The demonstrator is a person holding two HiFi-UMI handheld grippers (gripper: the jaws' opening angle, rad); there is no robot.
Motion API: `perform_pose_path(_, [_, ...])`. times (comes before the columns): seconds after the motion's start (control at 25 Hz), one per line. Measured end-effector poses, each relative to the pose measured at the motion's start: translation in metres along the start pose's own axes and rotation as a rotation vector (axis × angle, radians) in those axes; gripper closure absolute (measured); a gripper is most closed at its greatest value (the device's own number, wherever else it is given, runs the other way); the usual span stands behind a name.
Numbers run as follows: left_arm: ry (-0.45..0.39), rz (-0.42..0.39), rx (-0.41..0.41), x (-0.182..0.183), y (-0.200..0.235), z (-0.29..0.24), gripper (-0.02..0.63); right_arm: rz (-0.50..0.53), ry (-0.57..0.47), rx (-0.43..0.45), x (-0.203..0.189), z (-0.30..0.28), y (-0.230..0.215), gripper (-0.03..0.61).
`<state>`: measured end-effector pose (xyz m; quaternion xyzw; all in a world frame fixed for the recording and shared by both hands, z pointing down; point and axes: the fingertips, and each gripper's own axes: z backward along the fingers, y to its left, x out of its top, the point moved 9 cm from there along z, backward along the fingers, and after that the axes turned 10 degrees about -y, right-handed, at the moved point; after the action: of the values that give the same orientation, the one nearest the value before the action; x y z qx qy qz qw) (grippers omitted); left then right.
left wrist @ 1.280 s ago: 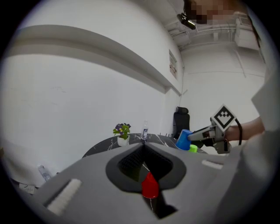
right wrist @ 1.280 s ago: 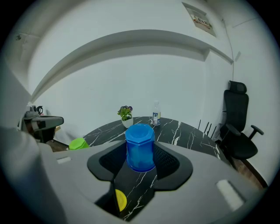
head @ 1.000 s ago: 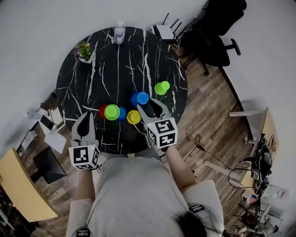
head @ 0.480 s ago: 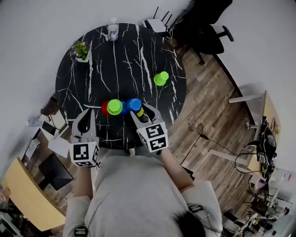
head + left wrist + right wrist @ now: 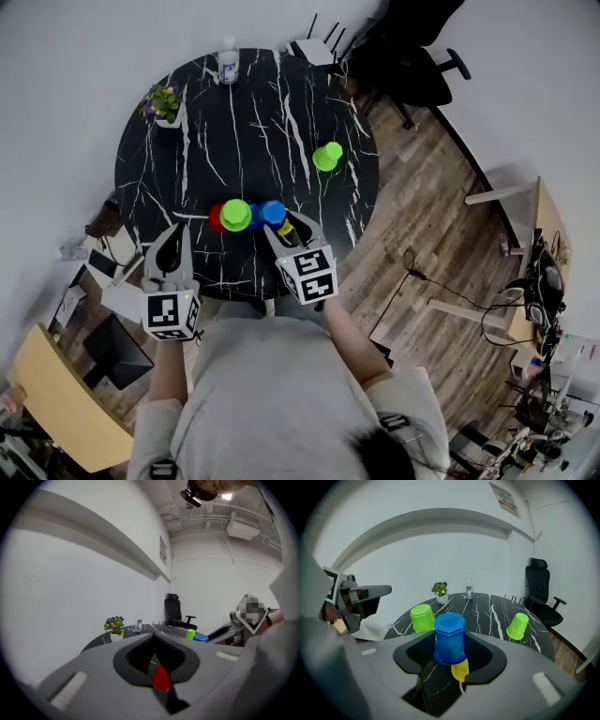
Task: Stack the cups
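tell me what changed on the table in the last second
The right gripper, still gripping the blue cup, carried it toward the person and down over the yellow cup, which now peeks out beneath. The left gripper stayed shut; the lone green cup kept its place.

At the near edge of your counter [image 5: 281, 103], three cups stand in a row: the end cup [image 5: 214, 221] at left, the middle cup [image 5: 234, 214] beside it, and at right the gripped cup [image 5: 273, 211], clamped in your right gripper [image 5: 286, 226] over the low cup [image 5: 461, 670]. Your left gripper [image 5: 174, 239], closed on nothing, hangs near the row's left end. The lone cup [image 5: 327, 156] sits well apart at right rear. The plant [image 5: 164, 101] and bottle [image 5: 228, 62] stand along the far rim.
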<state>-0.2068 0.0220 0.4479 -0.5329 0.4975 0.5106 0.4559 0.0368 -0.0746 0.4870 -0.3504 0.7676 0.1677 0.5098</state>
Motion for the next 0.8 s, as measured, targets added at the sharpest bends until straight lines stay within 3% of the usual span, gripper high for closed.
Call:
perform_pose_path(0.44, [0.001,0.01,0.036,-0.001,-0.002,-0.004,0.555,0.0,0.0,0.067,0.004,0.0,0.0,0.385])
perform_pose_path(0.68, [-0.08,0.063,0.072,0.008,-0.004,-0.009,0.554,-0.039,-0.137,0.138,0.032,0.021,-0.016,0.384])
perform_pose_path(0.8, [-0.097,0.069,0.098,0.011,-0.008,-0.014,0.553,-0.048,-0.207,0.121,0.05,0.03,-0.045,0.385])
